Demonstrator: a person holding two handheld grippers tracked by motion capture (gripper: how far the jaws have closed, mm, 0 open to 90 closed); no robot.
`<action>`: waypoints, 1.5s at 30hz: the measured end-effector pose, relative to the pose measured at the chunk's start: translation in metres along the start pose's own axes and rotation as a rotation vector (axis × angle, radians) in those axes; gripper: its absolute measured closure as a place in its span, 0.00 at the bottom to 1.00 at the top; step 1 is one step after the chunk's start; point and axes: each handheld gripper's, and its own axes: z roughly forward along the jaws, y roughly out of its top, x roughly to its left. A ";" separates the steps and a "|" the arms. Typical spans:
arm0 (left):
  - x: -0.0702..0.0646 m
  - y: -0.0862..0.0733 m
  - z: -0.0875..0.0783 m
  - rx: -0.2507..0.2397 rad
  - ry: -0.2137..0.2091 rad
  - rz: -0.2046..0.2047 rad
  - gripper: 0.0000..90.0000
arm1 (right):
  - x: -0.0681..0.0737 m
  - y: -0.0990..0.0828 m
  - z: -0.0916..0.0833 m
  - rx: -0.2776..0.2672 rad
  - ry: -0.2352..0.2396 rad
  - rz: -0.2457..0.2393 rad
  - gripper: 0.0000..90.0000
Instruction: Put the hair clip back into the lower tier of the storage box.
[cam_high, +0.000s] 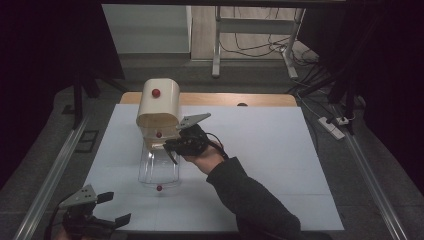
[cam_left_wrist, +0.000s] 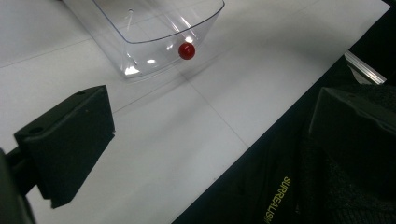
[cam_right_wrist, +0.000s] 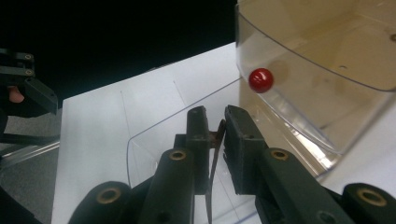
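Note:
A clear plastic bin (cam_high: 159, 170) with a red knob (cam_high: 159, 188) lies on the white mat. Behind it stands a cream box (cam_high: 159, 102) with its own red knob (cam_high: 156, 92); a third knob (cam_high: 159, 134) shows just below it. My right gripper (cam_high: 168, 146) reaches in from the right, shut on the clear bin's thin wall. In the right gripper view the gripper (cam_right_wrist: 215, 122) pinches that wall (cam_right_wrist: 154, 135), with a red knob (cam_right_wrist: 260, 80) on a clear container beside it. My left gripper (cam_high: 112, 207) rests open at the mat's near left corner. The left gripper (cam_left_wrist: 215, 100) faces the clear bin (cam_left_wrist: 154, 28).
The white mat (cam_high: 260, 150) covers a wooden table whose far edge (cam_high: 225, 98) shows. Metal rails (cam_high: 50, 180) run along both sides. A power strip (cam_high: 332, 127) and cables lie on the floor at the far right. A dark sleeve (cam_high: 250, 200) crosses the mat's near side.

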 end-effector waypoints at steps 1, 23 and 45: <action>0.000 0.000 0.000 0.000 -0.001 -0.001 0.00 | 0.001 0.000 0.002 0.005 0.003 -0.003 0.88; 0.000 0.000 0.000 0.002 -0.001 0.003 0.00 | 0.008 -0.029 0.036 0.082 0.002 -0.037 0.88; 0.000 0.000 0.001 0.008 -0.002 0.003 0.01 | 0.016 -0.042 0.053 0.126 -0.023 -0.087 0.71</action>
